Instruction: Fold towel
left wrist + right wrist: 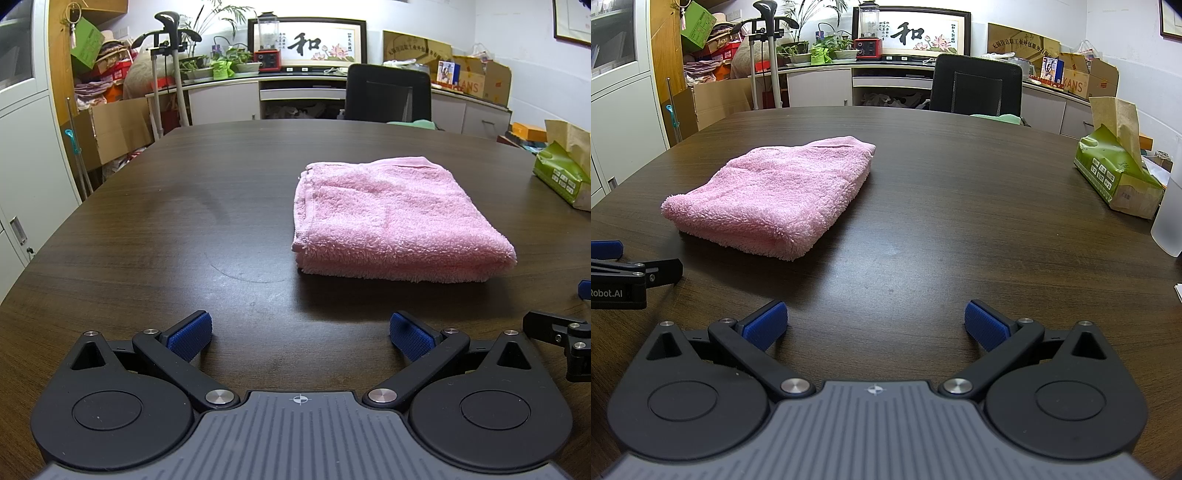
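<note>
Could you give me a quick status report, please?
Left gripper and right gripper open, empty. Pink towel folded on table, untouched. Path clear.

1. The framed calligraphy picture (911, 32) on the far counter bears one large black character, "和"; its smaller columns are too small to read.
2. The cardboard box (1084, 83) at the far right shows "KANS" in red.
3. The left gripper (613, 273), at the near left edge, reads "Robot.AI".

Dark wooden table (942, 206), green tissue box (1115, 177), black chair (977, 83)
</note>
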Demonstrator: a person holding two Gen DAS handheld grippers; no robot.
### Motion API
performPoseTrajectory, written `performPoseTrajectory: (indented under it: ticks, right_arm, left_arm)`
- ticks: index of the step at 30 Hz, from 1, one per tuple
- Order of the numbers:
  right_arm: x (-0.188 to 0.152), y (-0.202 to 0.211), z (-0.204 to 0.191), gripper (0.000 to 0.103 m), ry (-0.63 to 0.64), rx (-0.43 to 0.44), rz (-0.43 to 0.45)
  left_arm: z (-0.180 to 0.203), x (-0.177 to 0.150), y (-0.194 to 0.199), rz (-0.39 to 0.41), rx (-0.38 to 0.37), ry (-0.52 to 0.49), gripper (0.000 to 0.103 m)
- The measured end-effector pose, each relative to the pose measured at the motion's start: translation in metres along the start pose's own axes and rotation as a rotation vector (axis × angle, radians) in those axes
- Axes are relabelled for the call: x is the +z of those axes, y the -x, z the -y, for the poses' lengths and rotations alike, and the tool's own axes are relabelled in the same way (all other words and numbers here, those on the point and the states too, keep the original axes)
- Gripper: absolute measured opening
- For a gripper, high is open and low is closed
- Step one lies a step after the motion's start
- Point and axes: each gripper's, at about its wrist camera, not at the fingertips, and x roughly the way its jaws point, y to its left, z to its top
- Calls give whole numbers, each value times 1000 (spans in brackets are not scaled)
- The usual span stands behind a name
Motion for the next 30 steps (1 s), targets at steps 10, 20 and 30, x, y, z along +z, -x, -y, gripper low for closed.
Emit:
performPoseTrajectory:
  ticks: [10,20,30]
  right_arm:
    - [0,0,0,103,0,0,0]
    - [0,0,0,103,0,0,0]
    - [0,0,0,103,0,0,0]
  left_arm:
    - [0,0,0,0,0,0,103]
    - [-4,0,0,0,0,0,103]
    - [-5,0,0,0,0,0,103]
